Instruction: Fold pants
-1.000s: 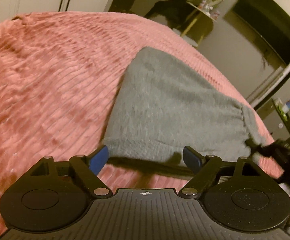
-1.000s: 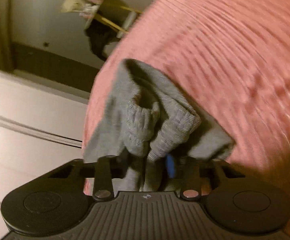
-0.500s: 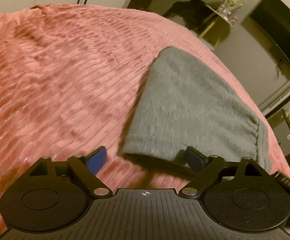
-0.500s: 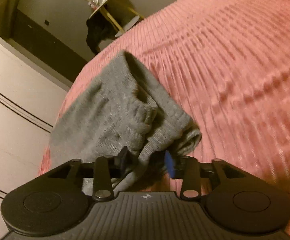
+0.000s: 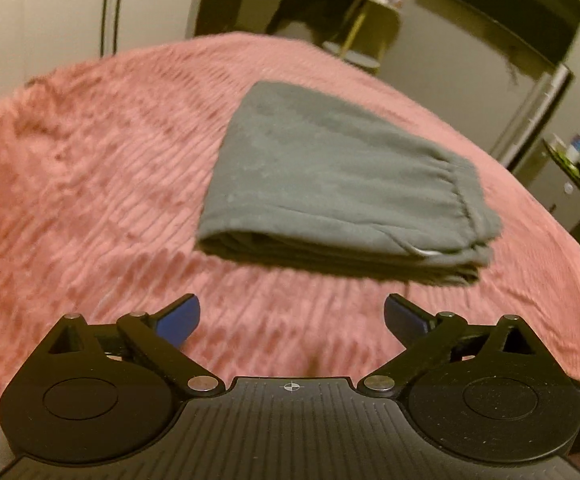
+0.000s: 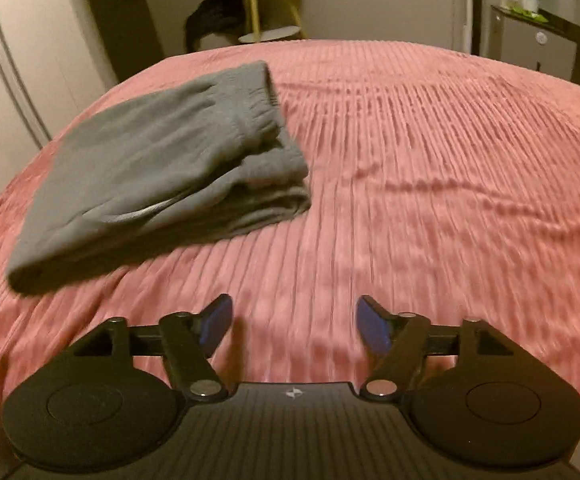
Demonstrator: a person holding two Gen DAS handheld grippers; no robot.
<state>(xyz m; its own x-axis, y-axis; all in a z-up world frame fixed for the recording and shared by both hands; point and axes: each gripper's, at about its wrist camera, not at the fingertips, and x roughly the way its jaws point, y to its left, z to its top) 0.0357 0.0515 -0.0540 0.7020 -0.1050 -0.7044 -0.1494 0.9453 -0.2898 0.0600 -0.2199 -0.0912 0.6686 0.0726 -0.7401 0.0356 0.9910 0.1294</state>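
- Two grippers up, both empty, both hovering over the bedspread on the near side of the pants.
- Left gripper: jaws spread wide, blue fingertips well apart, nothing between them but pink cover. Not touching the cloth.
- Right gripper: jaws also apart, a bit narrower than the left, blue pads clear of everything. Pants sit off to its left, not in line with the fingers.
- Grey pants lie folded into a compact stack on the pink ribbed bedspread, several layers visible along the near edge.
- Gathered elastic waistband lies on top at the stack's right end; folded edge is at the opposite end.
- A pale sliver pokes out between layers on the near side; too blurred to say what it is.
- From the right wrist view, a dark tip of the left gripper shows at the left border, just beside the near left corner of the stack; contact can't be judged.
- Stack sits toward the side of the bed by the white wardrobe doors.
- Background: small yellow-legged side table past the far bed edge with something dark draped by it, grey cabinet off to the right with bottles on top.
- Both views are motion-smeared, bedspread ribs especially.
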